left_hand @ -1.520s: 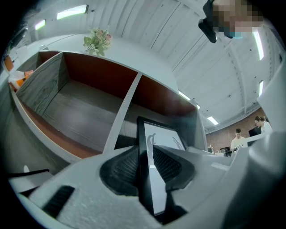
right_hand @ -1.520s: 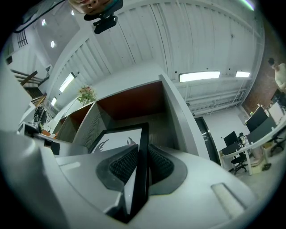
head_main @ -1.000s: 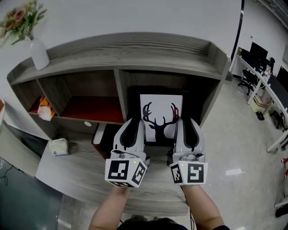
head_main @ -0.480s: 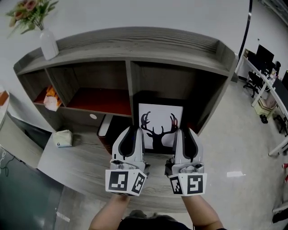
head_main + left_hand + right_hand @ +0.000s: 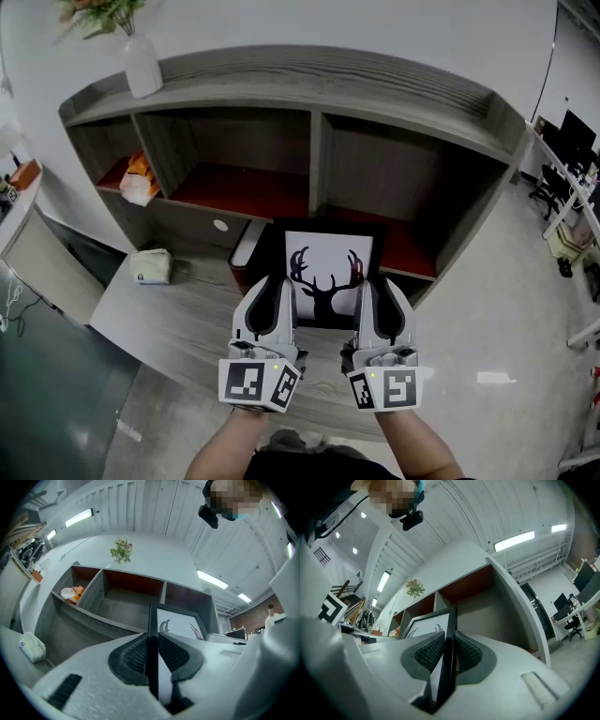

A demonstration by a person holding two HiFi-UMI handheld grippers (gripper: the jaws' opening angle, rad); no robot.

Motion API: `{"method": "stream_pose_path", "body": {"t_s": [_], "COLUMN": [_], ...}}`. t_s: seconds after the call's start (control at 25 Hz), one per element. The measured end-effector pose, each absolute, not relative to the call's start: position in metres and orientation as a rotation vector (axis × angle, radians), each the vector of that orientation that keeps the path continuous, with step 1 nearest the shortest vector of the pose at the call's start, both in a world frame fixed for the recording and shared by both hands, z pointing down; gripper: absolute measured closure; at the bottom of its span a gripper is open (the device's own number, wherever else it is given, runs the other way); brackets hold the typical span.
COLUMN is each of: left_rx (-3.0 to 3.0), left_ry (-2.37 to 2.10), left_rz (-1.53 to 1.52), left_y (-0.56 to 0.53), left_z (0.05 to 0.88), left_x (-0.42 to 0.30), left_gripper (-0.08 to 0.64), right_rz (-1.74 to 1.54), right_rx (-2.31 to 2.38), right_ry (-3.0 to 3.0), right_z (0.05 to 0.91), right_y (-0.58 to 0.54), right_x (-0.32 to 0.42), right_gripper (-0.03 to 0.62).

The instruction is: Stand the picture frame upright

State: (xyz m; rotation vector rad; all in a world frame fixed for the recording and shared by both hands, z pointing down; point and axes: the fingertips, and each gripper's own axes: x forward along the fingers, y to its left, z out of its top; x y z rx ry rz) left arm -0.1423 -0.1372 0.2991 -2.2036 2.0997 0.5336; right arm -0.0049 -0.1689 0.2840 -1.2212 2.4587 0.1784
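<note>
A black picture frame (image 5: 323, 272) with a white deer-head print is held up in front of the grey wooden shelf unit (image 5: 309, 103). My left gripper (image 5: 272, 305) is shut on the frame's left edge (image 5: 153, 639), and its ribbed pads press on both sides of the black rim. My right gripper (image 5: 375, 305) is shut on the frame's right edge (image 5: 449, 644) in the same way. The frame is tilted, top away from me, above the desk (image 5: 178, 314). Its lower edge is hidden behind the grippers.
A white vase (image 5: 142, 66) with flowers stands on the shelf top at left. An orange-and-white packet (image 5: 139, 178) lies in the left compartment. A white tissue pack (image 5: 152, 266) rests on the desk at left. Office chairs (image 5: 553, 178) stand far right on the floor.
Both grippers and the frame have stayed together while the head view swung right and drew back; the frame now sits lower and more central before the shelf's middle divider.
</note>
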Motion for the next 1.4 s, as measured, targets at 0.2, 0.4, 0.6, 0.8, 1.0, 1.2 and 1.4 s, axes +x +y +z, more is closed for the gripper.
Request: {"method": "stream_pose_path", "body": {"t_s": [0.2, 0.4, 0.6, 0.8, 1.0, 1.2, 1.4], "left_rx": [-2.18, -2.171, -2.17, -2.193, -2.221, -2.248, -2.25], "left_ry": [2.178, 2.23, 2.278, 2.325, 2.382, 2.377, 2.388], "left_rz": [0.487, 0.447, 0.416, 0.359, 0.323, 0.269, 0.238], "left_y": [-0.126, -0.12, -0.118, -0.12, -0.124, -0.133, -0.141], "left_z": [0.322, 0.347, 0.37, 0.402, 0.432, 0.447, 0.455], "left_x": [-0.159, -0.172, -0.176, -0.176, -0.177, -0.178, -0.181], "left_gripper": [0.508, 0.508, 0.508, 0.508, 0.508, 0.508, 0.508], "right_rz": [0.134, 0.091, 0.05, 0.013, -0.047, -0.049, -0.041], "right_rx": [-1.187, -1.18, -1.191, -1.221, -1.245, -1.253, -1.264], "right_ry": [2.538, 2.602, 2.662, 2.724, 2.758, 2.792, 2.809], "right_z": [0.309, 0.337, 0.364, 0.394, 0.418, 0.435, 0.441], "right_y": [-0.162, -0.158, -0.16, -0.166, -0.172, -0.183, -0.193], "right_x": [-0.023, -0.037, -0.042, -0.044, -0.047, -0.049, -0.053], "right_gripper": [0.534, 0.532, 0.531, 0.531, 0.531, 0.531, 0.529]}}
